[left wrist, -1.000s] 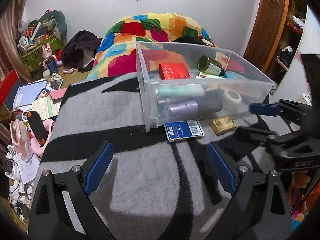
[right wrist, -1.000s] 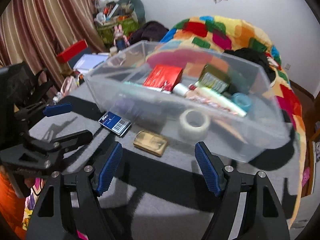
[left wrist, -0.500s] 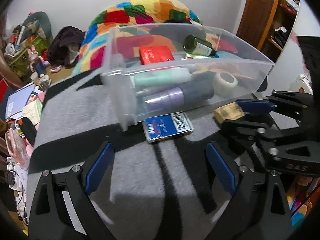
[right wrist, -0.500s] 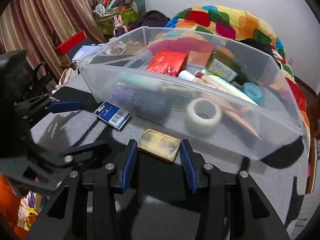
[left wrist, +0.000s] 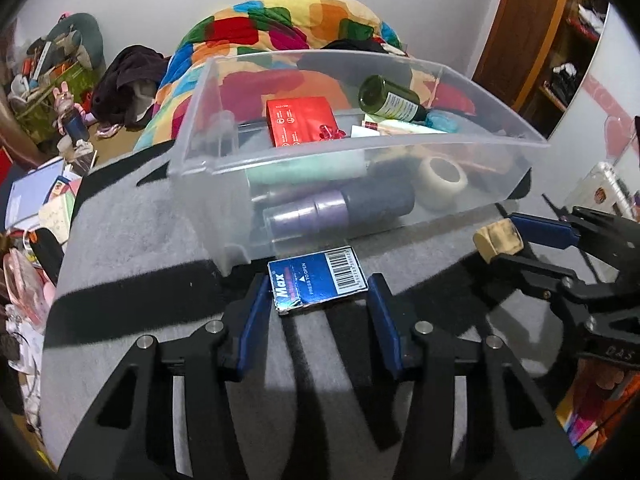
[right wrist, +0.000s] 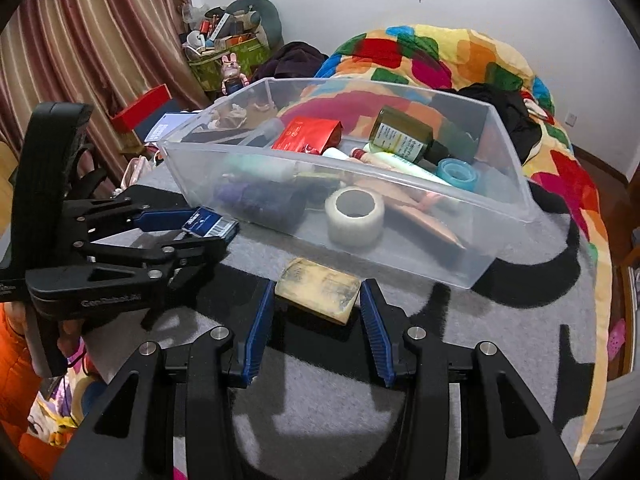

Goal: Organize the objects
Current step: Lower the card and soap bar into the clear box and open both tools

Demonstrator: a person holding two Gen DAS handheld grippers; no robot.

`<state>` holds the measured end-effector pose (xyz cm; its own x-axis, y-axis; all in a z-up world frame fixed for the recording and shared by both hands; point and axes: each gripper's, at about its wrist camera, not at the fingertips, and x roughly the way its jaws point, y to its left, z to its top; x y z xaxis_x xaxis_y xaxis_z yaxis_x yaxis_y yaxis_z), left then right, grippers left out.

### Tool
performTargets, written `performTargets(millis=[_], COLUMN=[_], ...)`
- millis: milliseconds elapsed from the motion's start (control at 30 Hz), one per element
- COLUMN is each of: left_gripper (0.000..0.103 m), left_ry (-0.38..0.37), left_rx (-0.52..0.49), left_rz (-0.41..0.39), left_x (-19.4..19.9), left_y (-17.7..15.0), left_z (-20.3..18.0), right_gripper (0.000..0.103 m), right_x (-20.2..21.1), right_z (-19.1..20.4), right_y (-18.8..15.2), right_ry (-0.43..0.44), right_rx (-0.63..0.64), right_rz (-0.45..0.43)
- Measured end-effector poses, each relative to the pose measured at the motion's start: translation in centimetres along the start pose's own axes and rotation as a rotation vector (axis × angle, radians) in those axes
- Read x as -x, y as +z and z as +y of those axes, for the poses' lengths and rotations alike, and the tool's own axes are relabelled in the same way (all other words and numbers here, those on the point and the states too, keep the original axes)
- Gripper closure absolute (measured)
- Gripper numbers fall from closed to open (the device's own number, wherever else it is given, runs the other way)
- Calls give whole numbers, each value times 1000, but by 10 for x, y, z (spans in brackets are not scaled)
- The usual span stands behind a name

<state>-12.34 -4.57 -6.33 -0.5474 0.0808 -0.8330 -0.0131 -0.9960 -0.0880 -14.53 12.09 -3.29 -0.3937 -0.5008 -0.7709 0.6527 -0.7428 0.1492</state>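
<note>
A clear plastic bin (left wrist: 352,184) (right wrist: 400,216) stands on the grey and black blanket, holding a red box (left wrist: 298,120), a green bottle (left wrist: 390,100), a tape roll (left wrist: 442,174) and other items. A blue Max box (left wrist: 318,280) lies just in front of the bin, between the pads of my left gripper (left wrist: 318,300), which touch its sides. A worn gold tin (right wrist: 318,290) sits between the pads of my right gripper (right wrist: 316,312), which press on its ends. Both things appear lifted a little off the blanket.
A colourful quilt (left wrist: 280,20) is heaped behind the bin. Clutter, books and a toy lie on the floor at the left (left wrist: 48,120). A wooden door (left wrist: 532,32) is at the right. Striped curtains (right wrist: 80,40) hang at the left in the right wrist view.
Both grippers moved forward toward the bin and narrowed. The left pads closed onto the blue Max box and the right pads closed onto the gold tin.
</note>
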Motion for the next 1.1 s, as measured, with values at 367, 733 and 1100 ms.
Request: performTargets(millis=[367, 733, 1100], left_gripper=[54, 54, 54], left_ry=[-13, -27, -30], left_rx=[-7, 32, 41], left_rz=[-168, -259, -215], left_x=[48, 57, 29], left_y=[0, 39, 55], left_z=[-9, 2, 6], right_gripper=[62, 62, 61], right_x=[24, 31, -4], right_z=[0, -14, -21], right_y=[14, 50, 66], right_ry=[-11, -56, -64], right_rx=[-4, -83, -98], right_rz=[-86, -174, -112])
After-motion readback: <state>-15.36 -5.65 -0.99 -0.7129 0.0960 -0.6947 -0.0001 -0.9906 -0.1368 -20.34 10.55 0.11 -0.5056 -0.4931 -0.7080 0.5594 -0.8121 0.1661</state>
